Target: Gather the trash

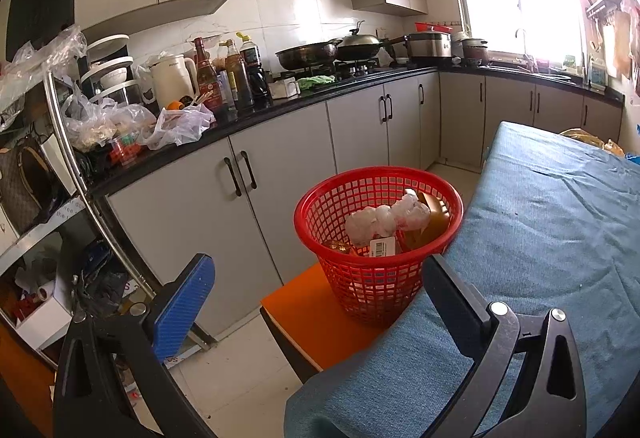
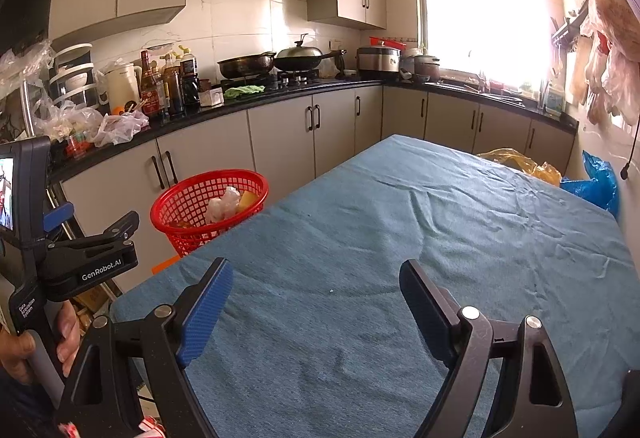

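A red mesh basket (image 1: 340,198) stands on an orange stool (image 1: 304,314) beside the blue-clothed table (image 1: 560,238). Inside lie crumpled white wrappers (image 1: 384,220), a brown box (image 1: 430,226) and a labelled item (image 1: 382,247). My left gripper (image 1: 316,270) is open just short of the basket, with nothing between its fingers. The right wrist view shows the same basket (image 2: 180,198) at the table's left edge. My right gripper (image 2: 316,278) hangs open over the bare blue cloth (image 2: 400,238). The left gripper's body (image 2: 80,258) shows at the left, held by a hand (image 2: 66,334).
A black counter (image 1: 256,118) with bottles, a kettle, plastic bags and pans on a stove runs along the cabinets. Yellow (image 2: 520,162) and blue (image 2: 596,184) plastic bags lie past the table's far right corner. A metal shelf (image 1: 72,166) stands at the left.
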